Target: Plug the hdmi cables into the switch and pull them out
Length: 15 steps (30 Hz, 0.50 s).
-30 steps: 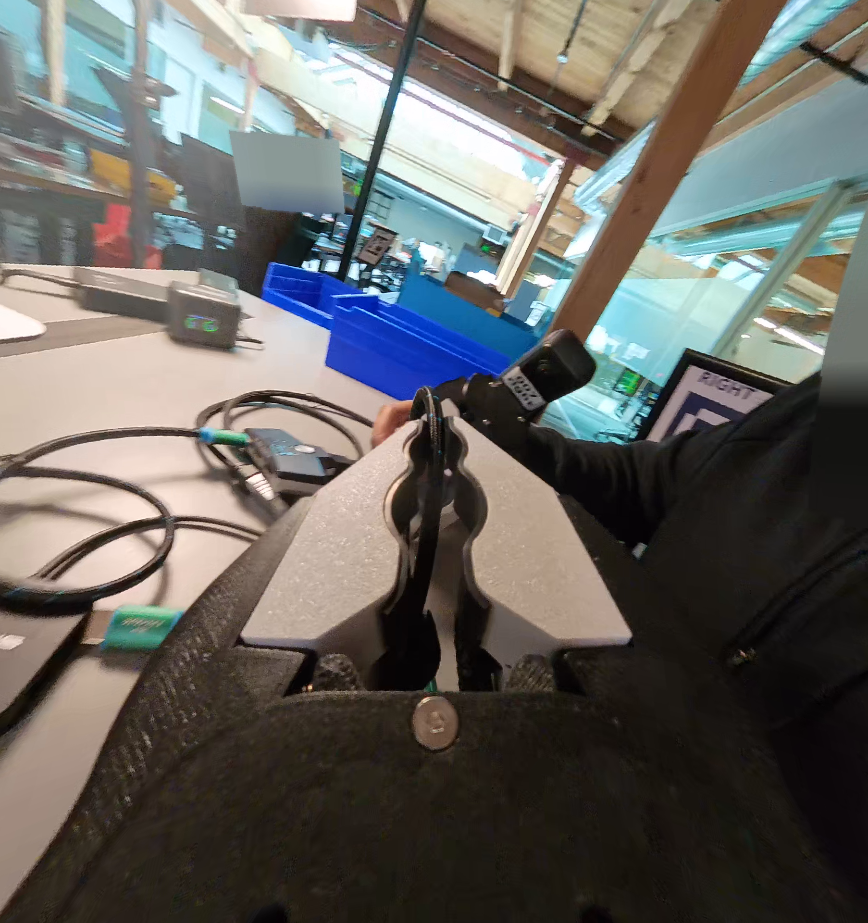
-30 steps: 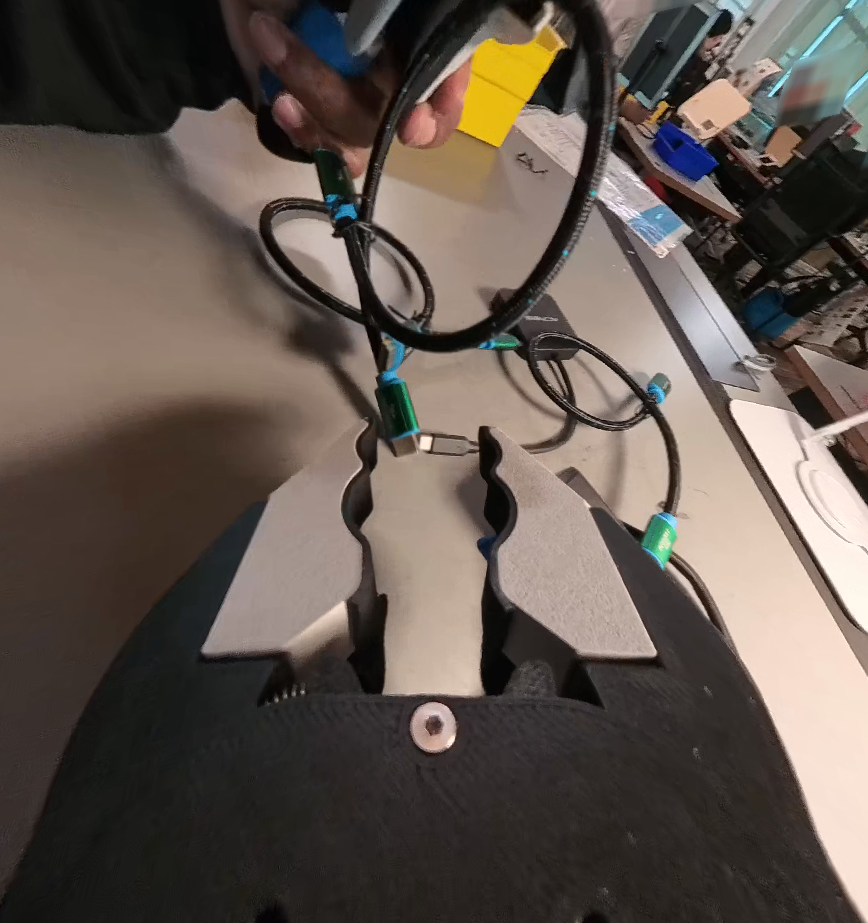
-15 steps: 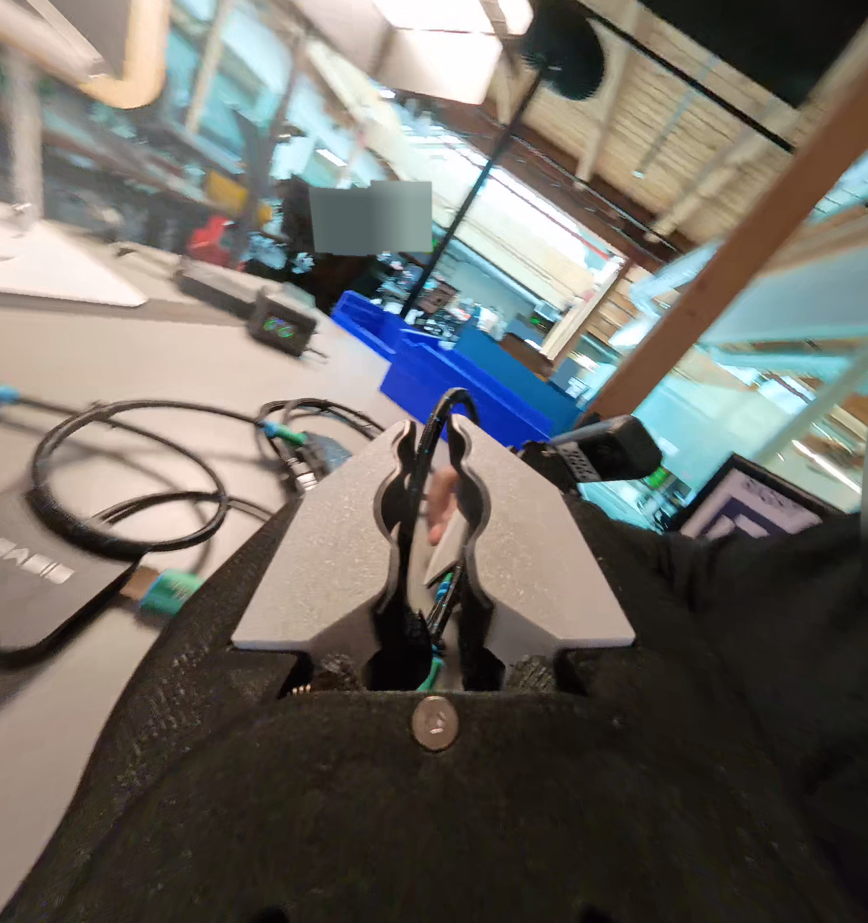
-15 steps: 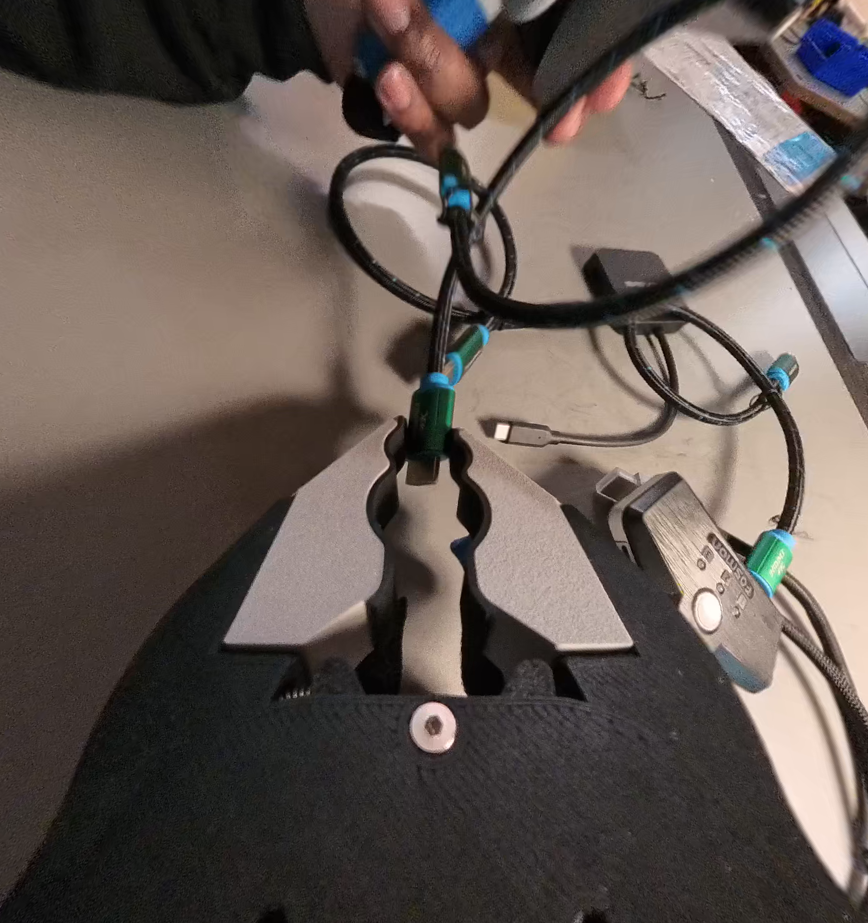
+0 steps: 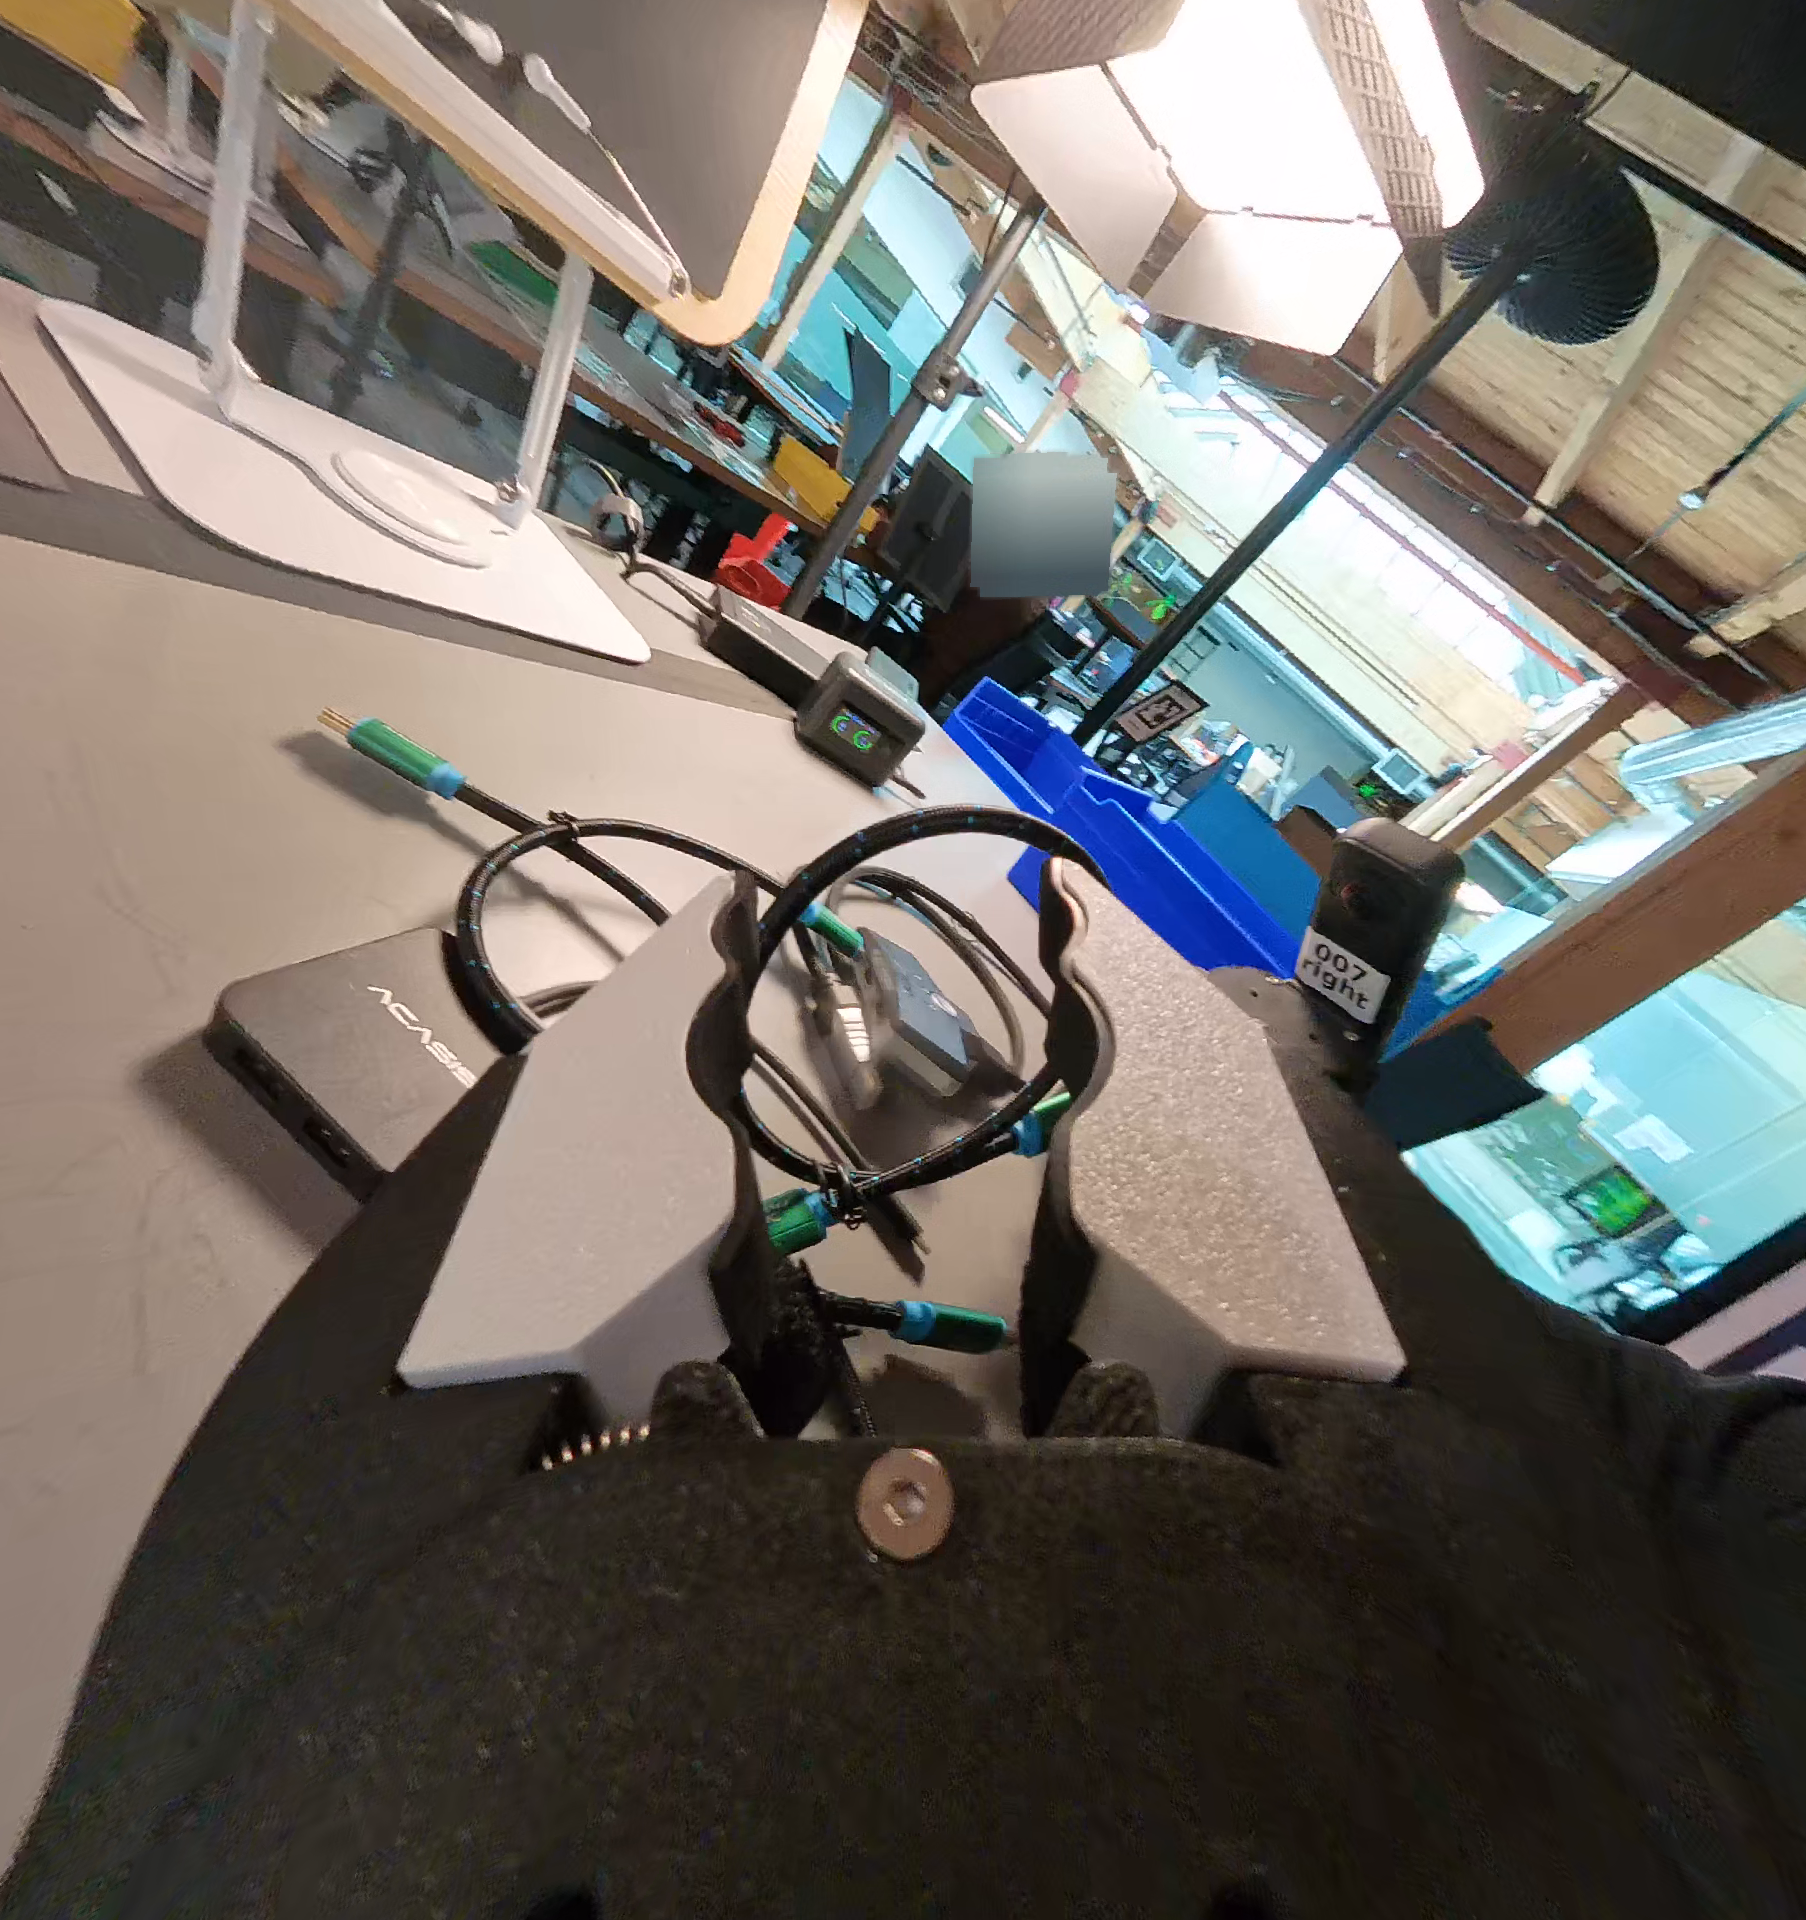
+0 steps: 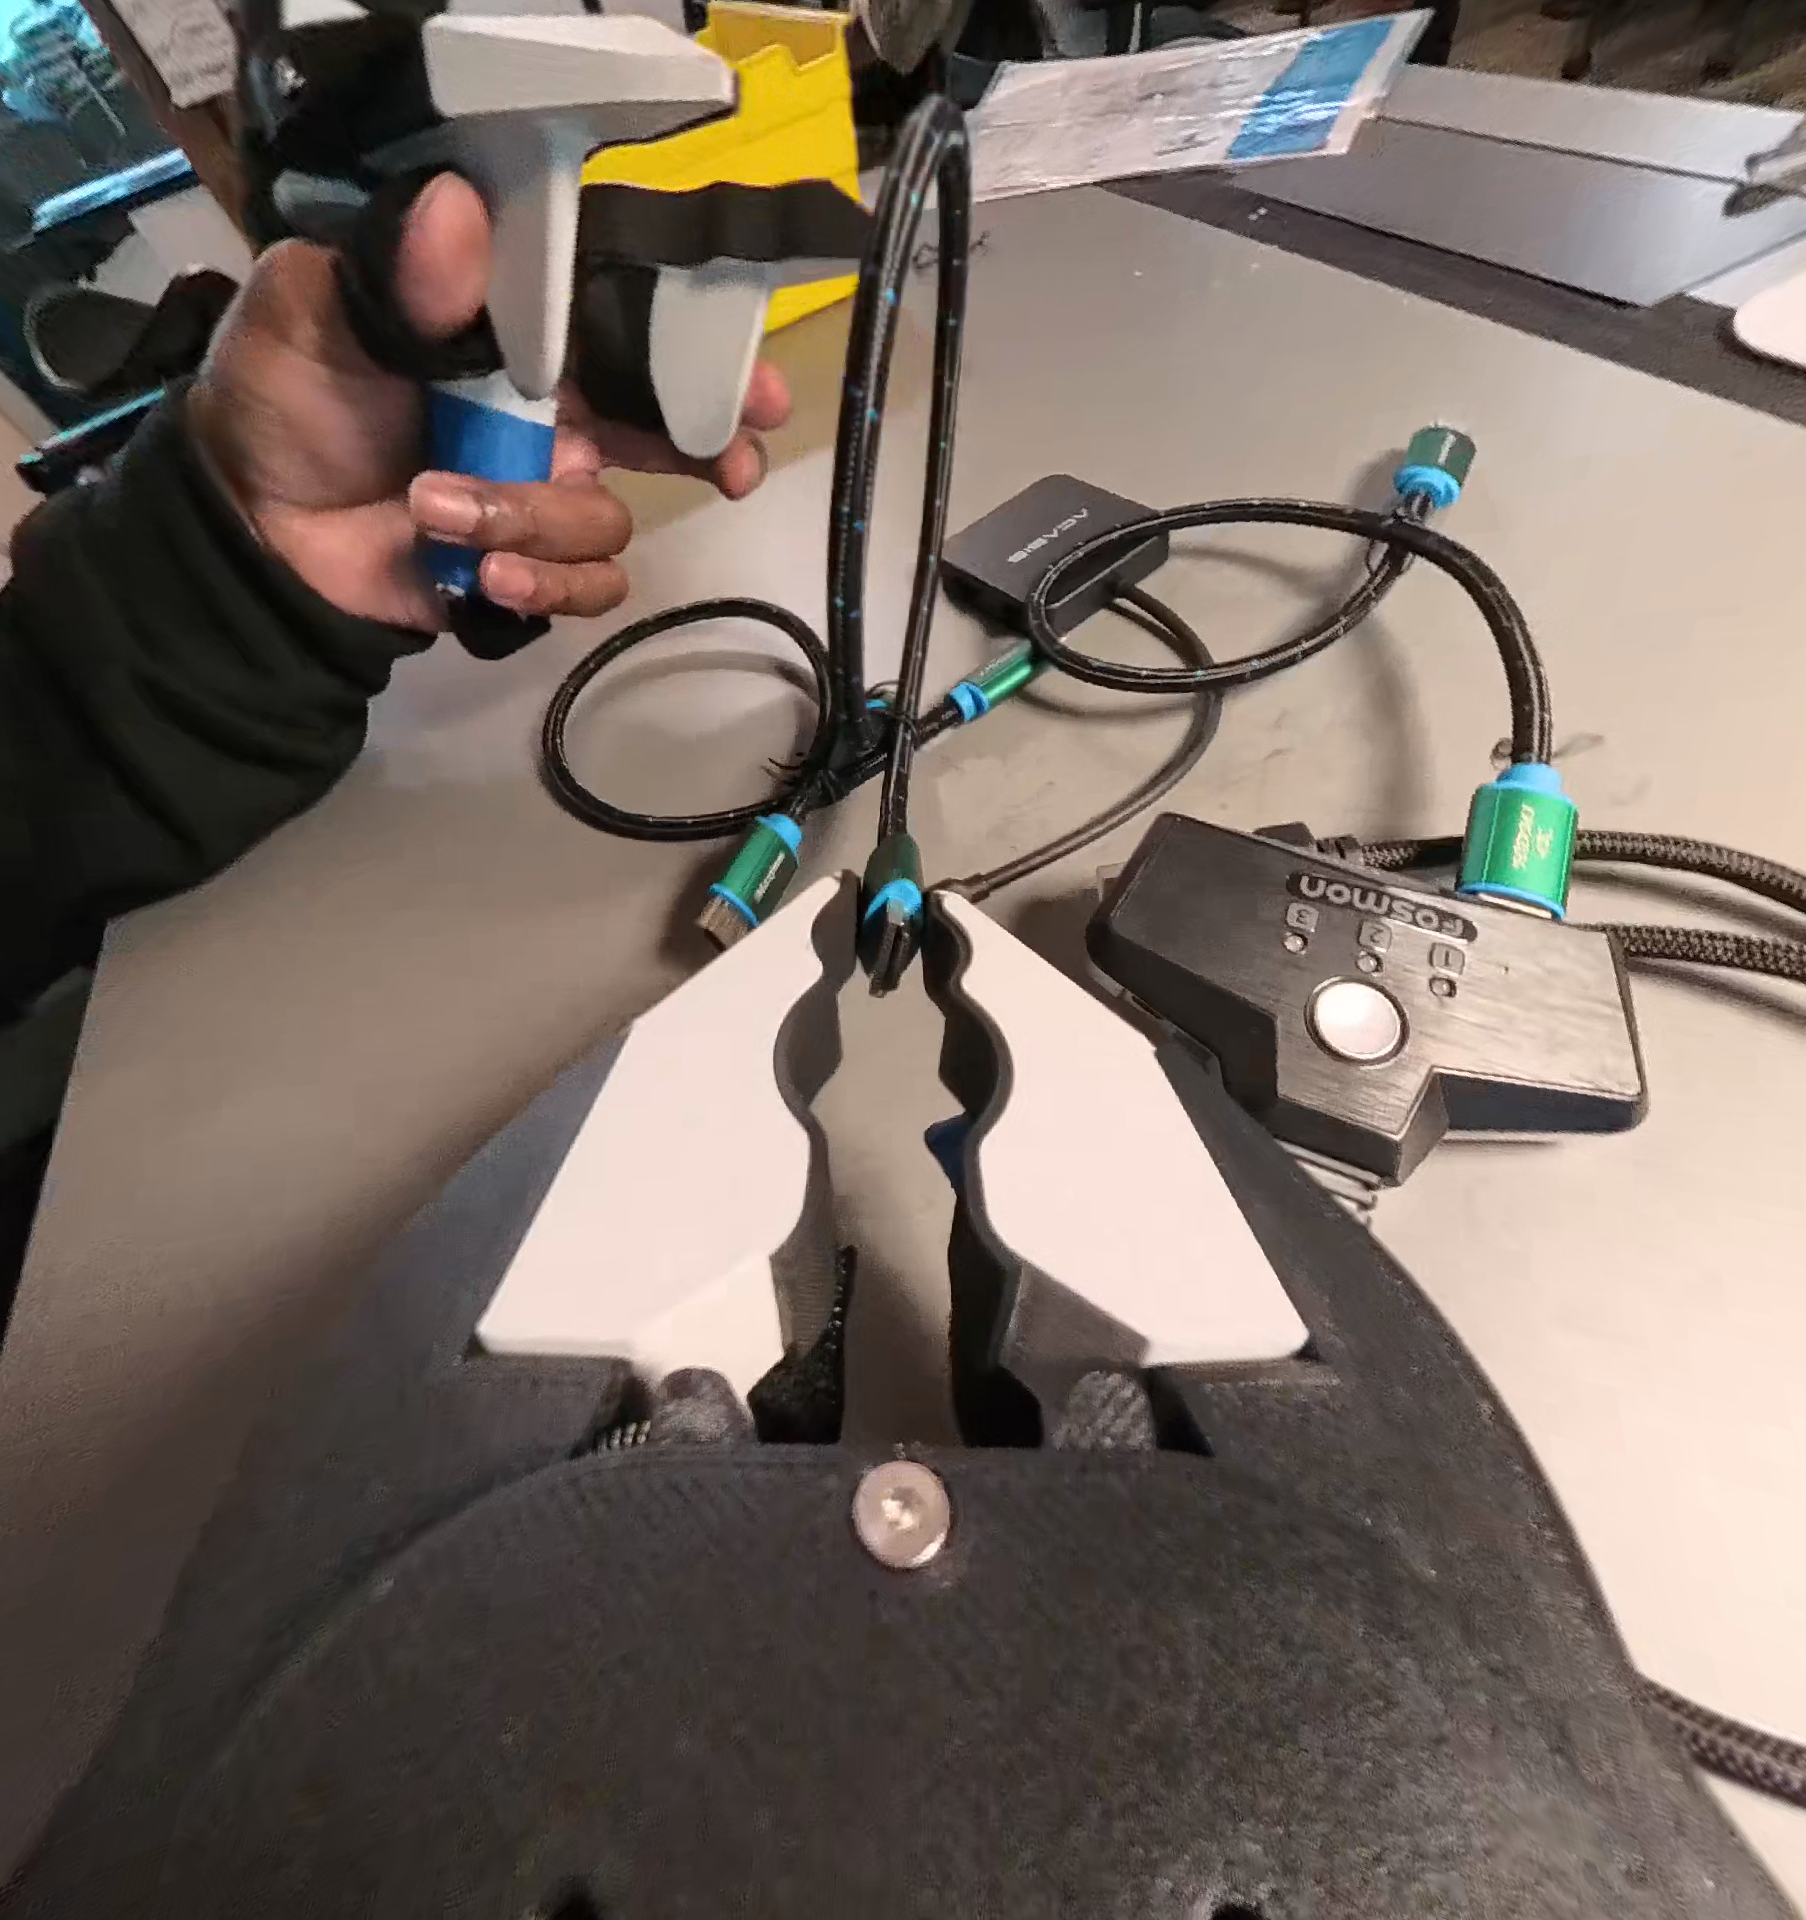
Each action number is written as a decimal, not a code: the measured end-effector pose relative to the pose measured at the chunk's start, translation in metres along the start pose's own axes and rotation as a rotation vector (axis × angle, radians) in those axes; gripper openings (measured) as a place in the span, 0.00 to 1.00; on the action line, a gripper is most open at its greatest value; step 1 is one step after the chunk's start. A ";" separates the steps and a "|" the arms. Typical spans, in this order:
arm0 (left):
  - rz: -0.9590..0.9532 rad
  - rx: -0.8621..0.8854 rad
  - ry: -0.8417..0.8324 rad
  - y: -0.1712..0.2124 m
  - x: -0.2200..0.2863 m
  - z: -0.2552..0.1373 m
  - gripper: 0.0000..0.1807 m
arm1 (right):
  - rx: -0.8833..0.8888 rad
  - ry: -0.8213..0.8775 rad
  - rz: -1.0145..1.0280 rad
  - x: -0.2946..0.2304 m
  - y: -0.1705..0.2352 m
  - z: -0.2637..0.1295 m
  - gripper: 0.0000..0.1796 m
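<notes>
My right gripper (image 6: pixel 891 914) is pinched on the green plug (image 6: pixel 891 920) of one braided cable (image 6: pixel 894 416), which arcs up from the tips and back down to the table (image 6: pixel 255 987). My left gripper (image 5: pixel 894 904) stands wide, holding nothing; the cable loop shows between its fingers, untouched as far as I can tell.

The switch (image 6: pixel 1366 1018) lies just right of the right gripper, one plug (image 6: pixel 1517 836) already seated at its far edge.

Handling, as I judge it:
- Plug shell: rigid and smooth, so grip the flat sides near the blue collar.
- Cable: light, but the braid is springy (it will tug the plug sideways).
- Switch: small, likely to slide under insertion force; I would brace it with the left gripper.

Obstructions: a loose plug (image 6: pixel 753 868) lies just left of the tips, more loops cross behind, and a black hub (image 6: pixel 1055 535) sits farther back.
</notes>
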<state>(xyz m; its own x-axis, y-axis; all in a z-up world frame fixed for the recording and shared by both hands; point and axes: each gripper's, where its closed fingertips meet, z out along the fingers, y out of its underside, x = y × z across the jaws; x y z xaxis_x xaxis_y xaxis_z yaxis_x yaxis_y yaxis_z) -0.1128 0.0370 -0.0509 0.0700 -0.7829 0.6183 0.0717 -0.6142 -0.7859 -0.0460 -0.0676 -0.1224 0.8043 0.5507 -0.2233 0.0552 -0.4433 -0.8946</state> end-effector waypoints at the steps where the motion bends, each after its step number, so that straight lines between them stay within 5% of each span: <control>1: 0.019 0.010 -0.012 -0.002 -0.001 -0.001 0.30 | 0.004 0.000 0.022 0.001 0.000 0.000 0.06; 4: 0.085 0.008 0.034 -0.004 0.012 -0.002 0.27 | 0.024 -0.003 0.086 0.006 -0.002 -0.001 0.06; 9: 0.036 -0.311 0.501 0.056 0.096 -0.004 0.23 | 0.083 -0.033 0.189 0.009 -0.009 -0.004 0.06; 15: -0.134 -0.578 0.541 0.121 0.118 0.015 0.24 | 0.146 -0.054 0.281 0.011 -0.016 -0.005 0.06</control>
<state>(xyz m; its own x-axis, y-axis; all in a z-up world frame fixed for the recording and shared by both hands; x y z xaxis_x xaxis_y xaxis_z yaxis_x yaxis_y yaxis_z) -0.0815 -0.1282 -0.0732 -0.4057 -0.5473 0.7320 -0.4917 -0.5444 -0.6796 -0.0349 -0.0582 -0.1090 0.7429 0.4596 -0.4867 -0.2536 -0.4797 -0.8400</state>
